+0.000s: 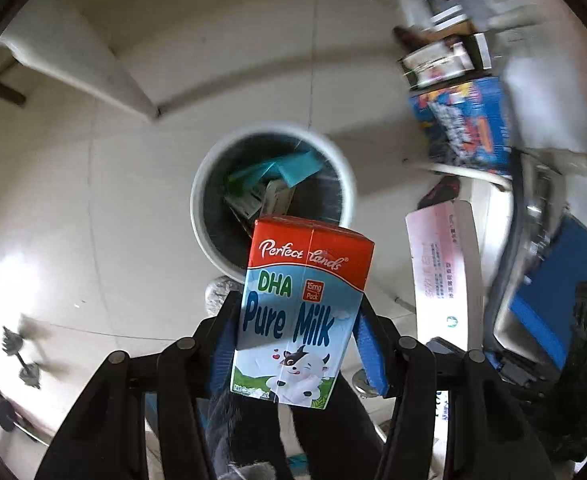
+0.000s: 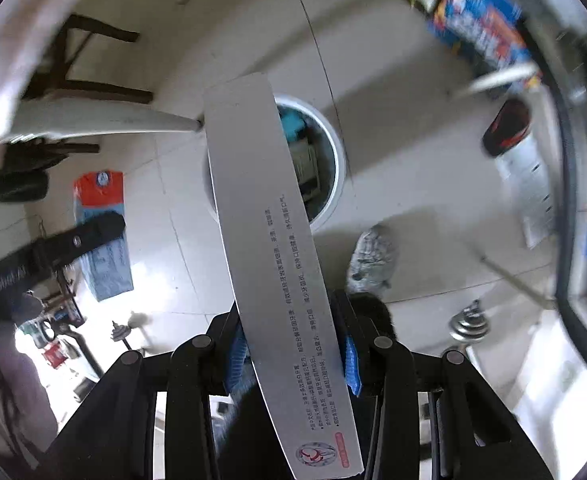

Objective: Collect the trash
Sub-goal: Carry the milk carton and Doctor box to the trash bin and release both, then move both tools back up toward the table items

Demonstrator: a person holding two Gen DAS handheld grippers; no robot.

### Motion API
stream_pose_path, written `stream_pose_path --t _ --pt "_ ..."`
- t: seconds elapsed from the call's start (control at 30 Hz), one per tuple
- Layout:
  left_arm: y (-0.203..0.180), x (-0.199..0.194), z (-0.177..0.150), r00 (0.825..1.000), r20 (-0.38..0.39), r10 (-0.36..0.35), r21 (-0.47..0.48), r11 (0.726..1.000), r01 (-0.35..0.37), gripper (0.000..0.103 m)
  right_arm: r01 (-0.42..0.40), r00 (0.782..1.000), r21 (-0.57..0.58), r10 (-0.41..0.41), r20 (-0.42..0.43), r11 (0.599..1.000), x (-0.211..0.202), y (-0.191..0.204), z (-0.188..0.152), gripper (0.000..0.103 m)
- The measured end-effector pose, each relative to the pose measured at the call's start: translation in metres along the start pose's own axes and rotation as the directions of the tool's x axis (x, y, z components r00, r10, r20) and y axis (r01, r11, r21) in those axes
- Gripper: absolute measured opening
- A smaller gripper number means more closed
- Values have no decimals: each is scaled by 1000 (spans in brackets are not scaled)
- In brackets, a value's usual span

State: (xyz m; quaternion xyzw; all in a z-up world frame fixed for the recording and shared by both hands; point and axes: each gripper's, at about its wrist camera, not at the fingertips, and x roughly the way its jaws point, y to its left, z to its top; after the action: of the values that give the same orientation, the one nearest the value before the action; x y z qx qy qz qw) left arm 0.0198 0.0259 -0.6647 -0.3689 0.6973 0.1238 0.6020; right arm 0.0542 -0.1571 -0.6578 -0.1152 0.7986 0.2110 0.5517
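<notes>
My left gripper is shut on a red, blue and white "Pure Milk" carton, held upright in the air just short of a round white trash bin. The bin holds teal packaging and other boxes. My right gripper is shut on a long white toothpaste box that reaches out over the left half of the same bin. The milk carton and left gripper show at the left of the right wrist view. The white box shows at the right of the left wrist view.
The floor is pale tile. A crumpled grey wad lies beside the bin. A blue printed box and clutter stand at the back right. A dumbbell lies right. Dark chair legs stand far left. A black and red shoe lies right.
</notes>
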Motion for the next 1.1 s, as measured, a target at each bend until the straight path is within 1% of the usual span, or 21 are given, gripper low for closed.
stream_pose_path --t 0.03,0.1,0.17,0.2,0.23,0.27,0.3,0.33,0.37,0.4,0.43,0.47,0.5,0.53,0.57,0.63,0.67,0.73,0.9,0.97,1.1 --pt "2 14 5 1000 -10 -4 -3 1000 4 52 -25 999 32 26 -24 999 20 -7 10 41" --pt "11 44 13 1000 -19 15 -5 1000 -15 52 -59 996 107 66 -60 992 59 -21 28 41" --pt "26 64 15 999 -38 11 -25 1000 -12 52 -68 991 153 84 -102 986 87 -30 43 41" --pt "32 70 17 999 -46 11 -38 999 -13 54 -63 989 187 87 -121 980 102 -36 50 41" --pt "36 76 19 999 -53 12 -47 999 -14 70 -63 986 207 92 -137 976 114 -37 56 42" --pt "40 79 19 998 -55 18 -54 998 -21 80 -74 980 227 113 -163 971 128 -40 62 42" --pt "46 77 17 998 -49 29 -59 998 -32 91 -84 978 234 125 -167 969 133 -40 66 42" --pt "49 75 16 998 -43 38 -60 997 -40 92 -107 975 236 148 -164 966 139 -41 70 45" --pt "53 71 14 998 -36 51 -64 997 -53 92 -113 977 234 151 -151 966 138 -42 74 51" --pt "57 67 13 998 -26 61 -70 996 -63 92 -121 981 224 151 -122 967 134 -42 75 57" --pt "60 63 11 997 -12 72 -74 995 -73 92 -130 984 204 151 -94 970 128 -41 77 72" --pt "63 57 9 996 11 91 -77 993 -90 92 -136 986 189 152 -75 973 124 -40 78 85" --pt "65 50 6 991 48 124 -80 990 -120 92 -125 989 171 137 -60 977 119 -39 77 89" --pt "65 44 4 986 76 150 -77 987 -144 92 -82 995 140 88 -36 987 109 -36 73 96" --pt "65 36 0 977 112 180 -71 982 -172 92 -60 998 117 62 -11 991 101 -35 71 99" --pt "64 23 -7 964 154 219 -66 975 -211 92 3 1000 72 -5 25 997 89 -28 64 100" --pt "63 16 -11 961 163 221 -63 975 -214 92 30 998 47 -33 47 998 81 -25 60 100" --pt "59 5 -19 962 164 220 -64 975 -212 92 93 992 -1 -93 88 996 64 -16 51 100" --pt "39 -31 -43 961 177 210 -41 978 -206 92 203 970 -76 -190 153 976 19 7 29 100" --pt "30 -47 -54 961 186 204 -28 979 -202 92 217 965 -94 -199 170 972 2 13 18 100" --pt "15 -73 -79 958 185 218 -3 975 -221 92 236 959 -132 -209 190 963 -41 26 -8 100"
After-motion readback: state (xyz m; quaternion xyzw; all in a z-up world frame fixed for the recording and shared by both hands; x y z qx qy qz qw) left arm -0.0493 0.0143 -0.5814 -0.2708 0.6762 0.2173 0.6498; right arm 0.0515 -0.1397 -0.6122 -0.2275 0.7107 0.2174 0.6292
